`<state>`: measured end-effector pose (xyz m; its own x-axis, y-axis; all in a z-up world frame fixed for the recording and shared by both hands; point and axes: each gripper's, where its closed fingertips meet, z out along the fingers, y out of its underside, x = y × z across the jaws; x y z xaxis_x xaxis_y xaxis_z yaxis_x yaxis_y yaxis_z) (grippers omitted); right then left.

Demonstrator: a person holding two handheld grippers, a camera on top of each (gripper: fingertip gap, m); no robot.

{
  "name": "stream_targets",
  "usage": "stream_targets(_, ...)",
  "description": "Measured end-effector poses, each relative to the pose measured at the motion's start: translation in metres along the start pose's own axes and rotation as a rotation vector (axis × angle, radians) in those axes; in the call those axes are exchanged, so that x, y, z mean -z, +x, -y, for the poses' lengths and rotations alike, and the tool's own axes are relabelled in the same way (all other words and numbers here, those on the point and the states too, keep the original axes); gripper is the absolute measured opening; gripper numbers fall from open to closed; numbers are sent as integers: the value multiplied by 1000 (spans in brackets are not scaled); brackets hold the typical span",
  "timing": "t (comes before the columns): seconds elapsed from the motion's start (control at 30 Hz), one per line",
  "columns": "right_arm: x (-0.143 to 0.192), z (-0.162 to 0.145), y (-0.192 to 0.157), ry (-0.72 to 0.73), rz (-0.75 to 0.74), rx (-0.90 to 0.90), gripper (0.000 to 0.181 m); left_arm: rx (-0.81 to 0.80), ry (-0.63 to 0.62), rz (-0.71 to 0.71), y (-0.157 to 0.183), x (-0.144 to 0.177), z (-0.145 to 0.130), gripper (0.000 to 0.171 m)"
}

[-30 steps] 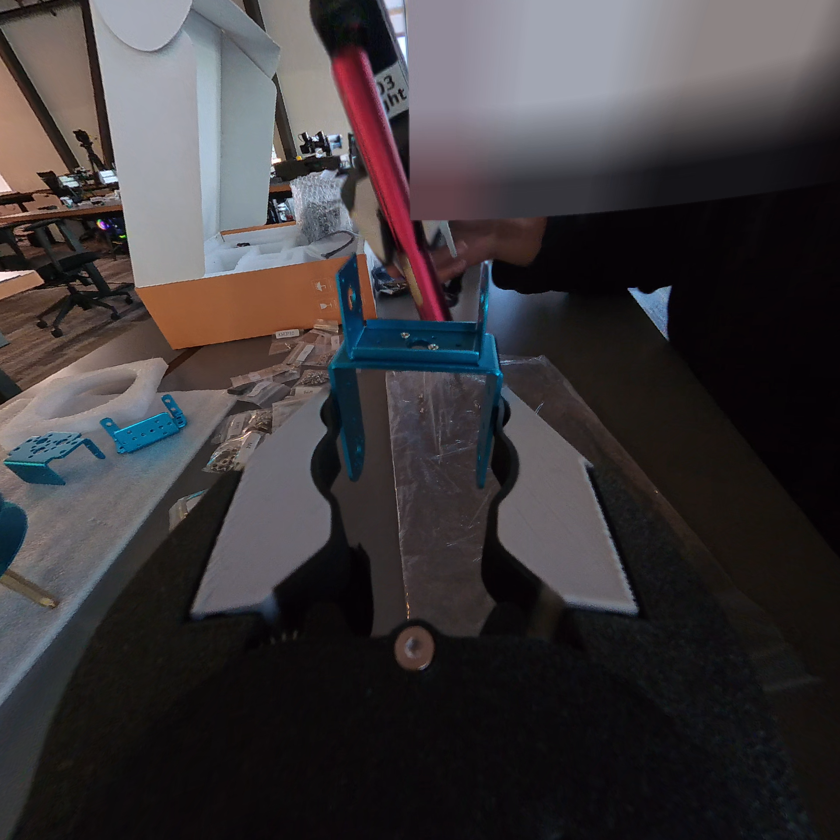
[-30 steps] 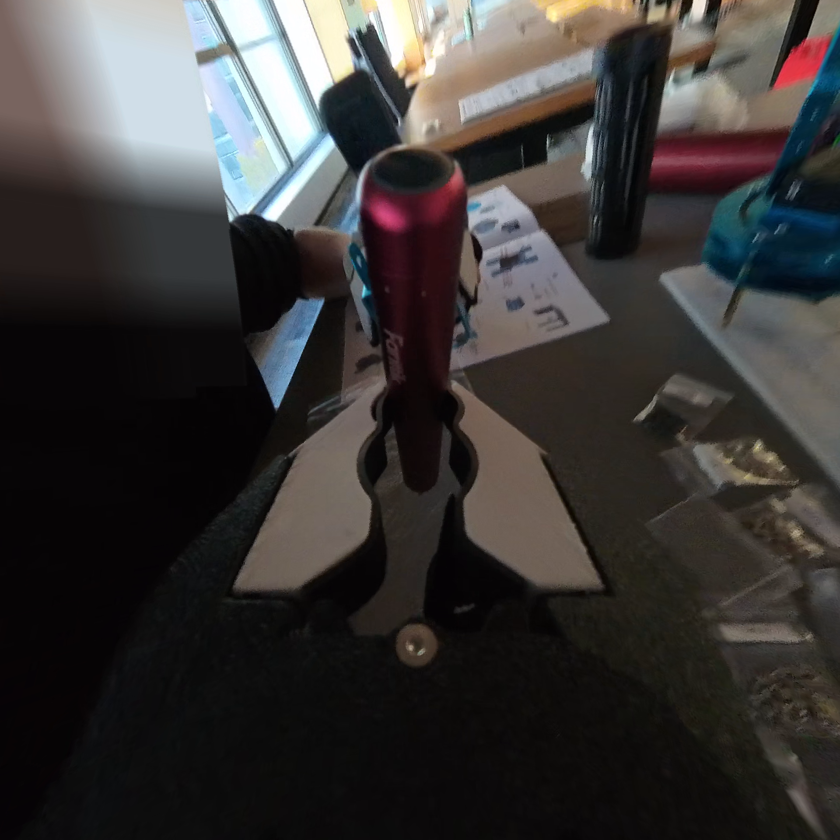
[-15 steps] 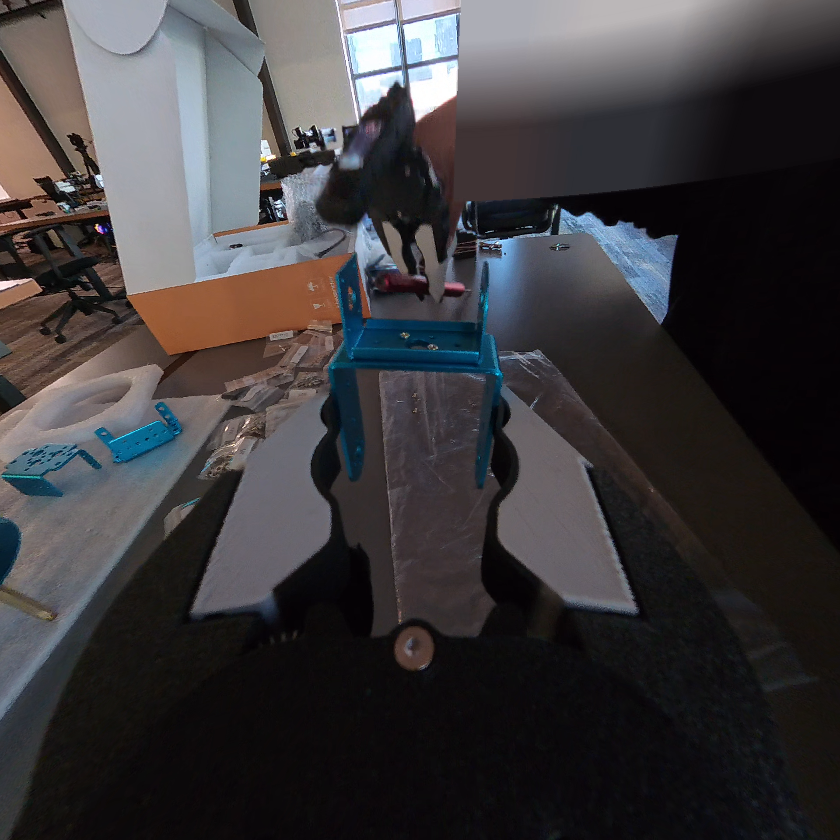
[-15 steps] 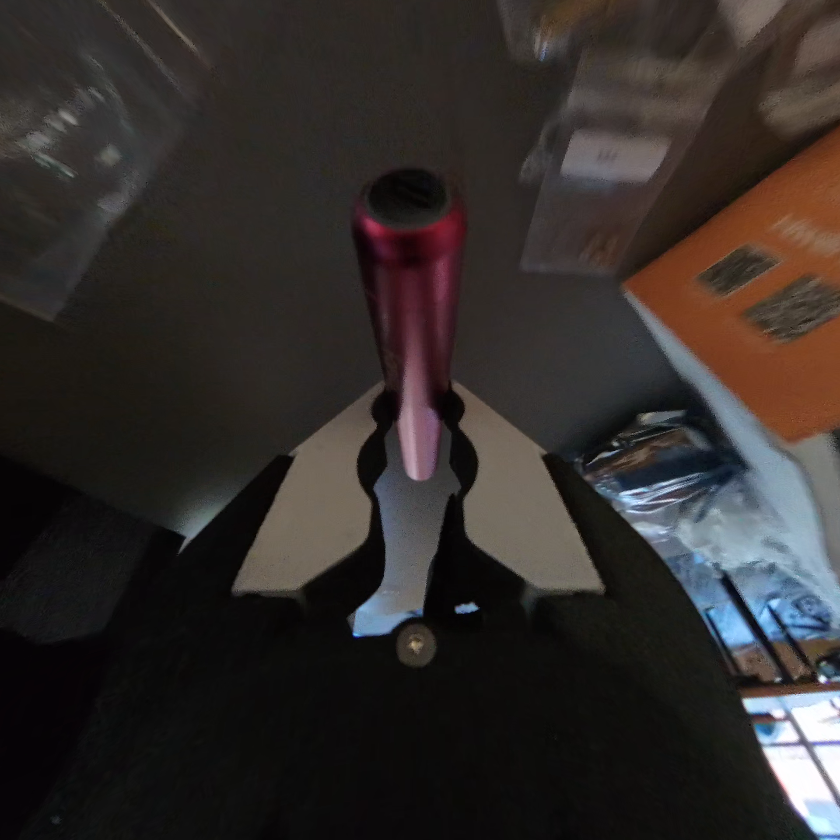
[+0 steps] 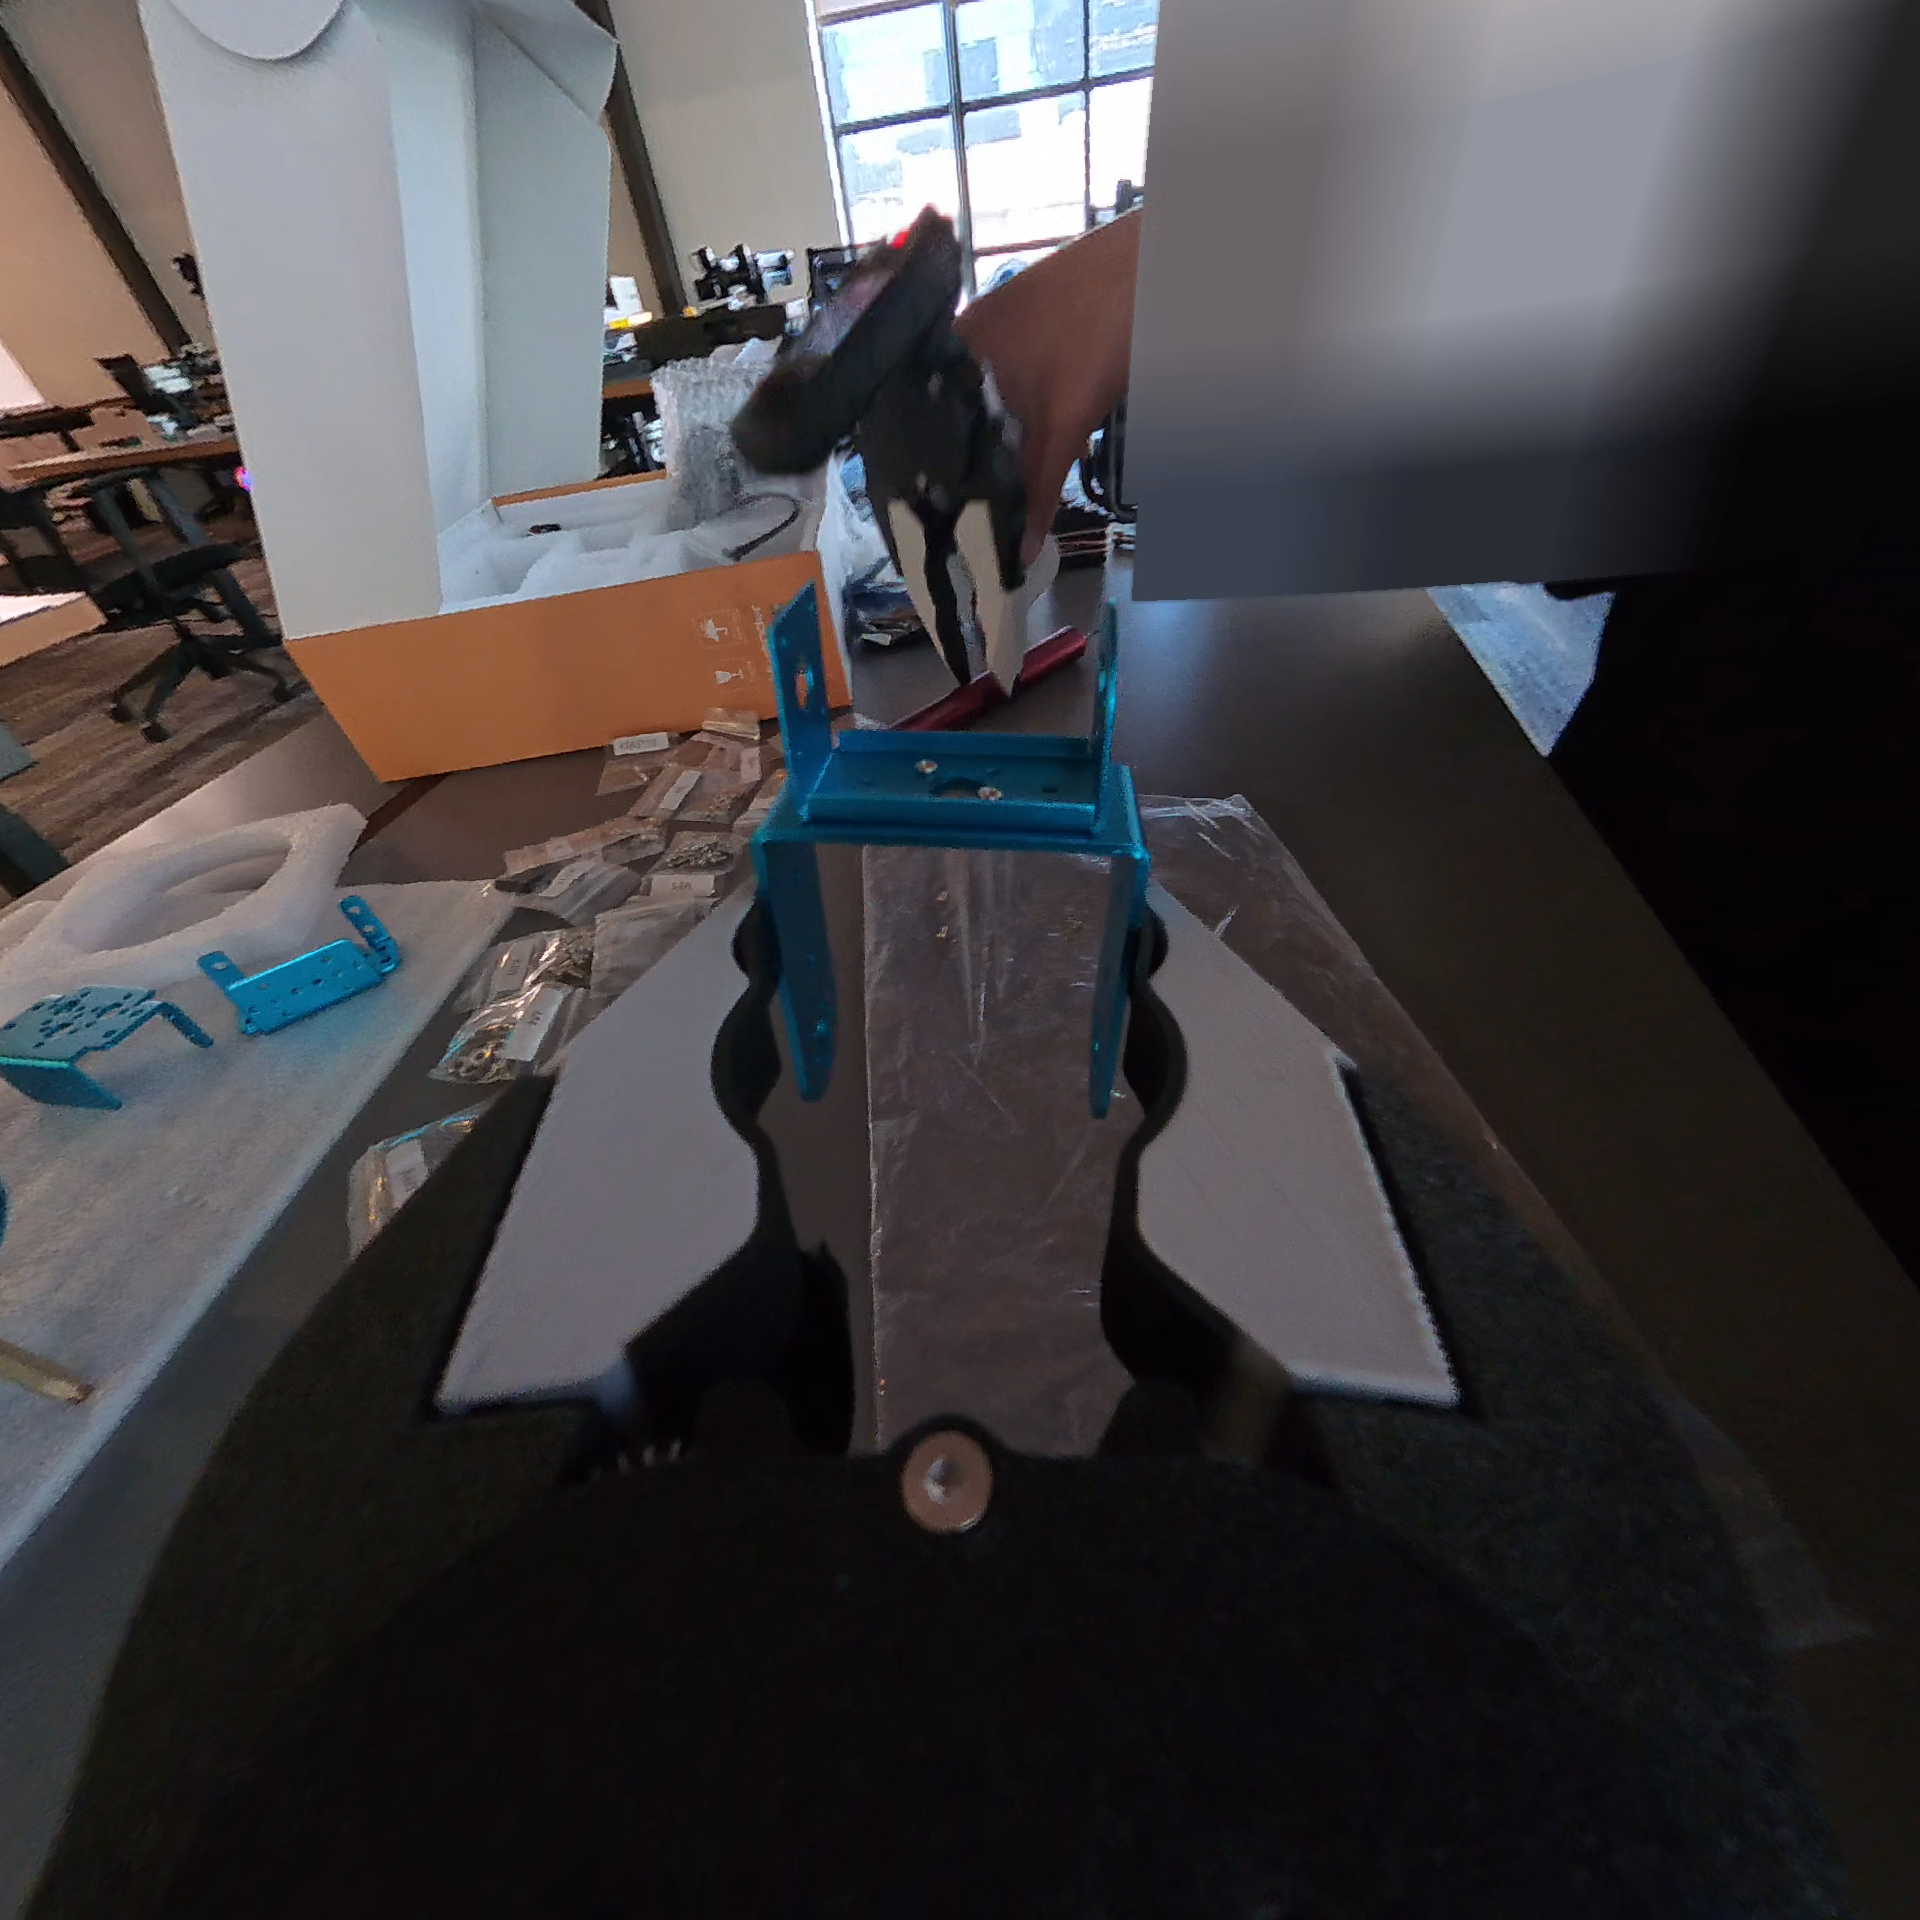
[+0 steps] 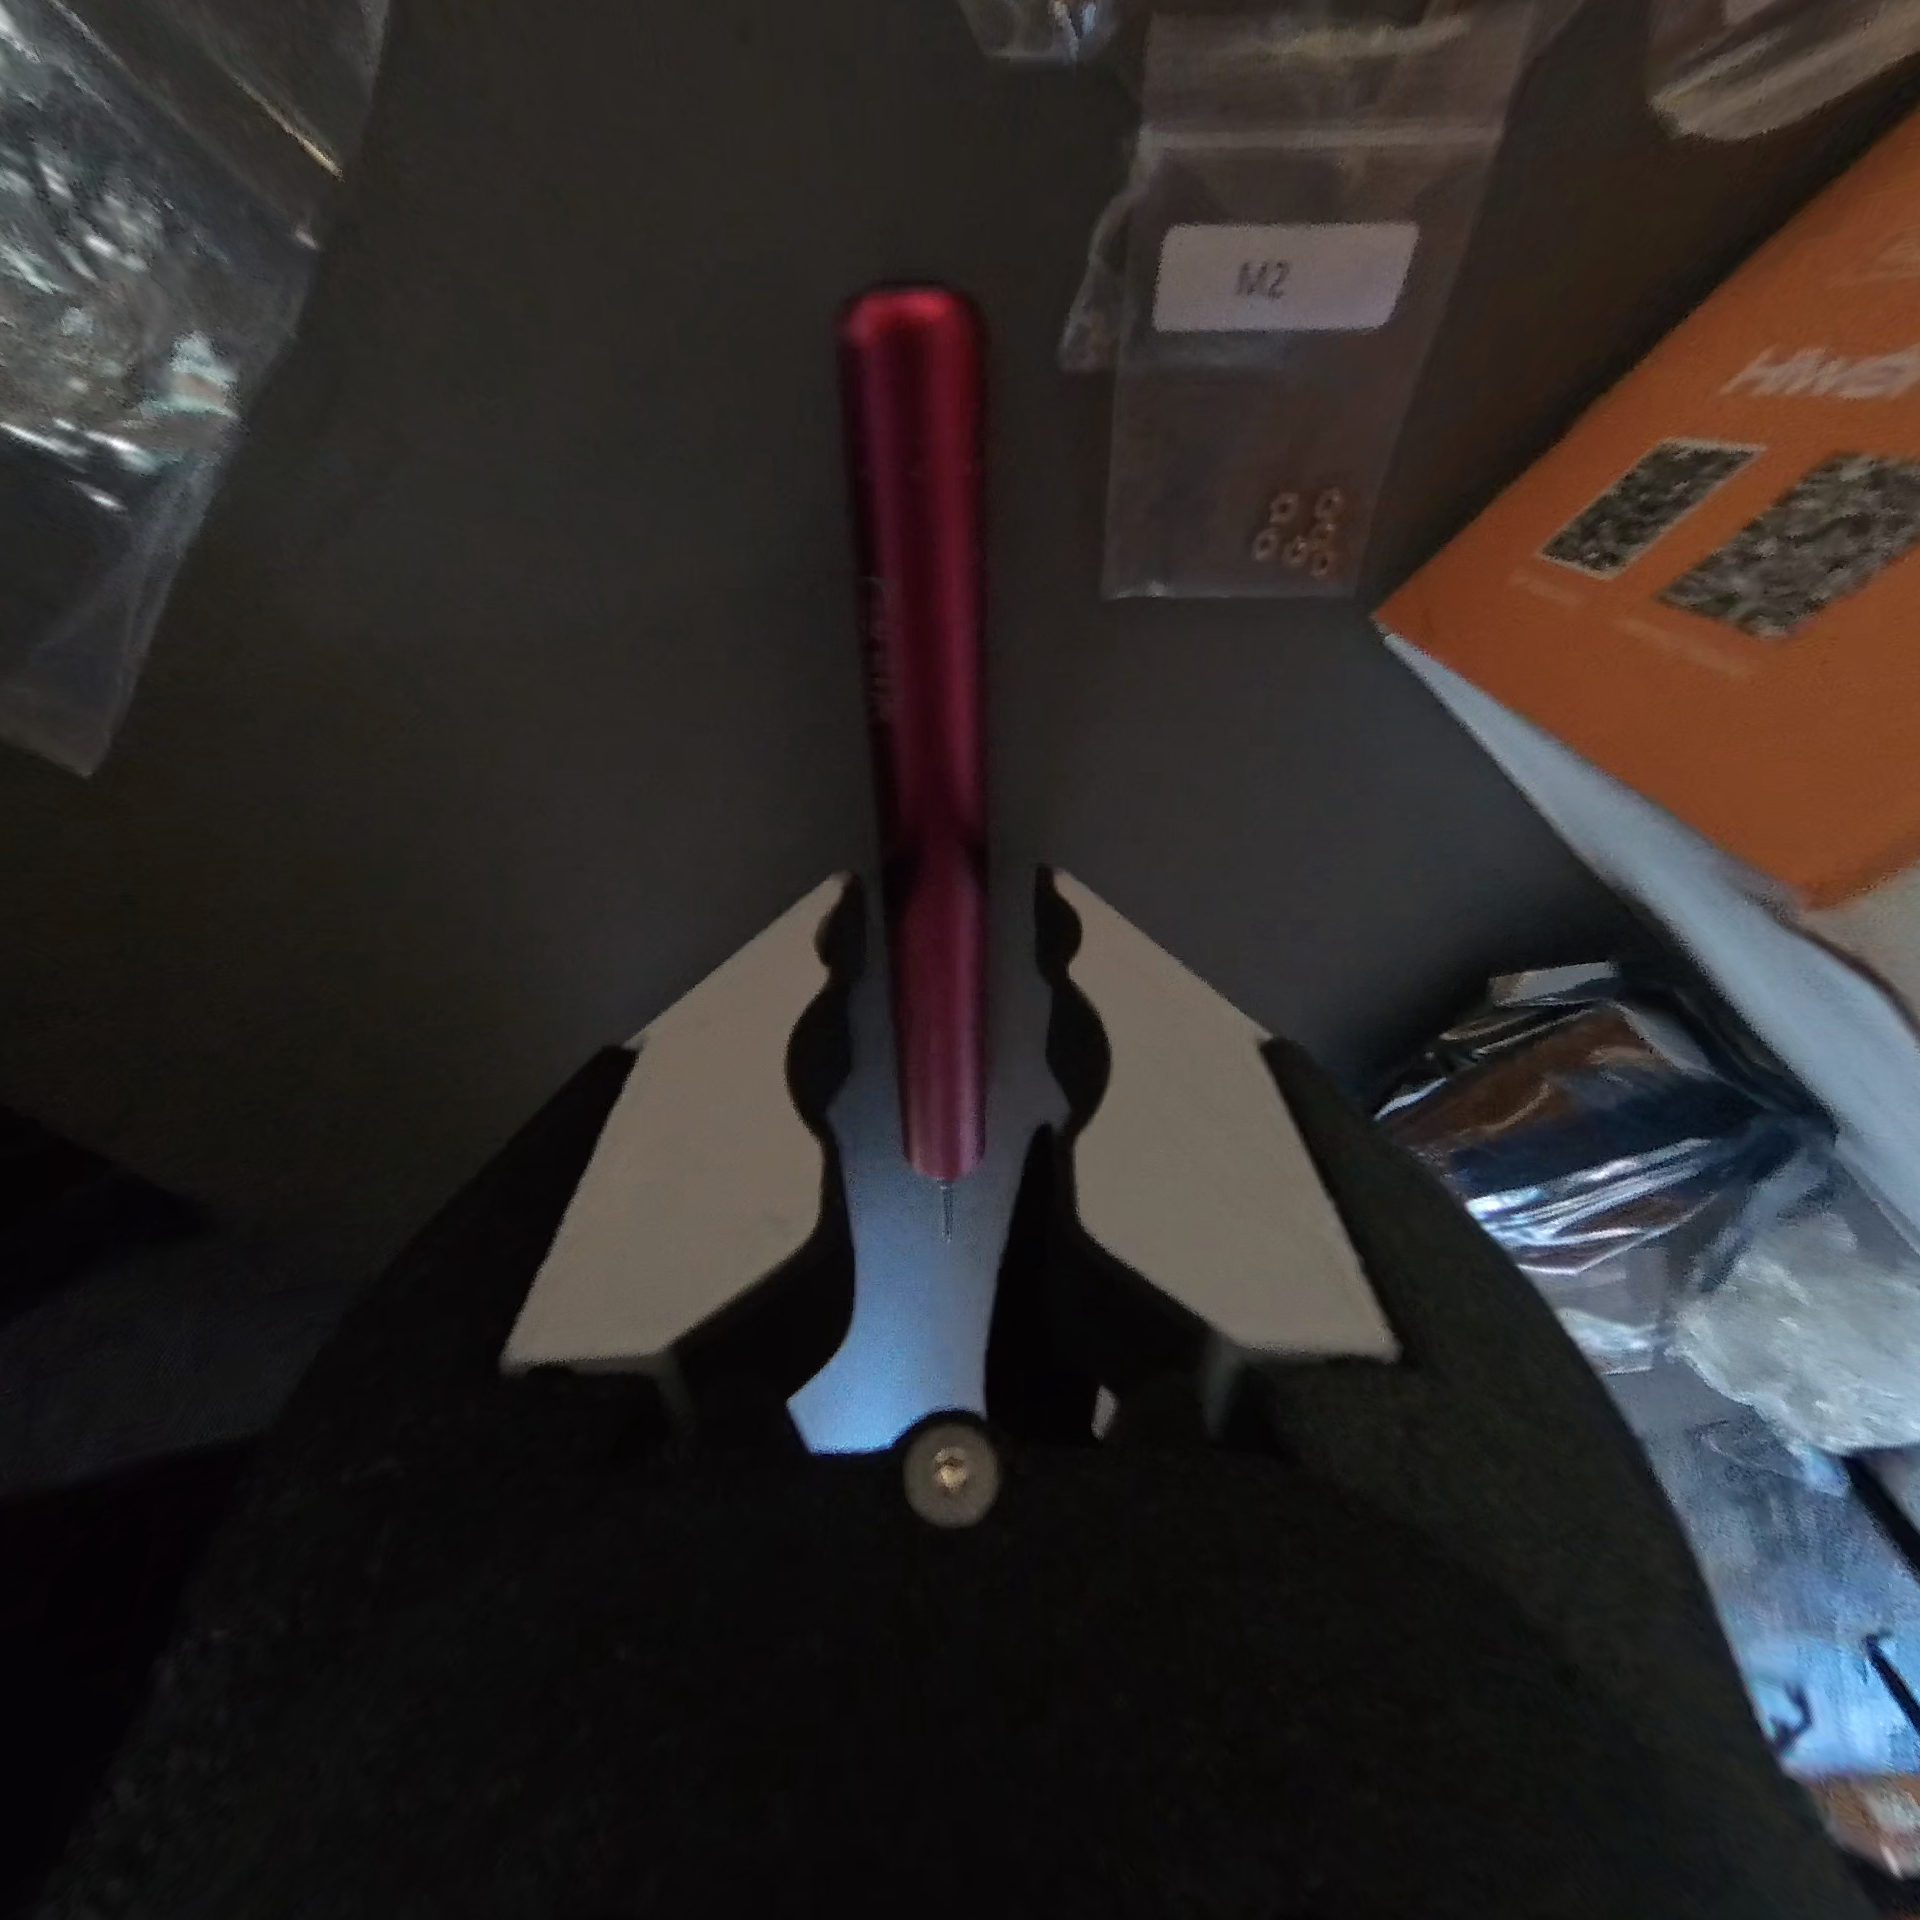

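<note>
My left gripper is shut on a blue metal U-bracket assembly and holds it upright above a clear plastic sheet on the dark table. Its fingers press the bracket's two side legs. My right gripper is open around a red-handled screwdriver that lies on the dark table, with a small gap on each side of the handle. In the left wrist view, the right gripper points down at the screwdriver just behind the bracket.
An open orange and white box stands at the back left, also in the right wrist view. Small bags of hardware lie beside it, one with brass nuts. Two loose blue brackets rest on white foam at left. Tip to tip, the grippers are about 35 cm apart.
The right gripper swung the screwdriver away from the bracket, laid it on the table behind it, and opened its fingers. The left gripper and bracket stayed still.
</note>
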<state>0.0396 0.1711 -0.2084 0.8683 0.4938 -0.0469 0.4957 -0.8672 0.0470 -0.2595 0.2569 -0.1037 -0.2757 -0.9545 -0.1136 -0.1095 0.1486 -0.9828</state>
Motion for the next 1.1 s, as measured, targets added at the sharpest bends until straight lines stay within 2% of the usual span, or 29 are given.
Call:
stream_targets(0.07, 19, 22, -3, 148, -49, 42, 39, 0, -9, 13, -2, -1, -1, 66)
stream_targets(0.1, 33, 44, -13, 275, -44, 78, 41, 0, -12, 20, -3, -1, -2, 66)
stream_targets(0.13, 49, 72, -32, 440, 5, 132, 44, 1, -13, 22, -3, -2, -2, 66)
stream_targets(0.2, 85, 123, -92, 789, 229, 244, 51, 0, -12, 32, -4, -2, -3, 66)
stream_targets(0.23, 100, 141, -117, 909, 333, 280, 54, -3, -13, 39, -4, -3, -3, 66)
stream_targets(0.3, 125, 169, -158, 1097, 437, 393, 66, 4, -19, 28, -1, -4, -4, 66)
stream_targets(0.37, 140, 180, -192, 1253, 427, 561, 68, 34, -19, 18, 0, -6, -5, 66)
stream_targets(0.5, 136, 197, -222, 1262, 194, 745, 83, 48, -81, 65, -5, -11, -15, 66)
stream_targets(0.57, 143, 197, -236, 1282, 117, 840, 81, 64, -98, 77, -7, -13, -19, 66)
stream_targets(0.67, 141, 203, -247, 1289, -94, 986, 71, 86, -120, 91, -10, -13, -24, 66)
stream_targets(0.77, 124, 213, -249, 1202, -222, 1065, 71, 112, -128, 94, -13, -13, -27, 66)
stream_targets(0.93, 107, 222, -249, 1090, -236, 1105, 73, 117, -120, 103, -17, -11, -25, 66)
stream_targets(1.1, 105, 221, -245, 1042, -110, 1083, 73, 91, -110, 92, -15, -9, -23, 65)
